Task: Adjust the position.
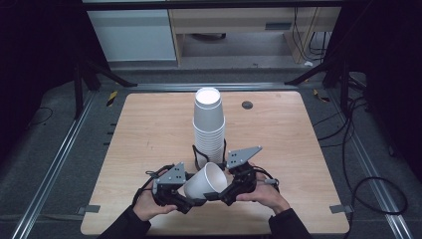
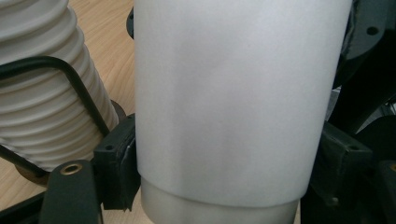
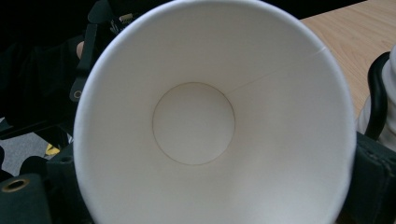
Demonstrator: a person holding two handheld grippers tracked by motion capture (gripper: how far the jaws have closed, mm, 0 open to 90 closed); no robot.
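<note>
Near the worktop's (image 1: pixel 149 129) front edge, left gripper (image 1: pixel 185 198) and right gripper (image 1: pixel 223 193) both pinch one paper cup (image 1: pixel 205 180); squeezing harder could crush it against the cup stack (image 1: pixel 209 129).

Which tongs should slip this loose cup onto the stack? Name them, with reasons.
Left, probably. The left tongs clamp the paper cup by its wall side on, leaving its mouth free. The right tongs sit at the rim, facing into the mouth, and would likely block it over the cup stack.
</note>
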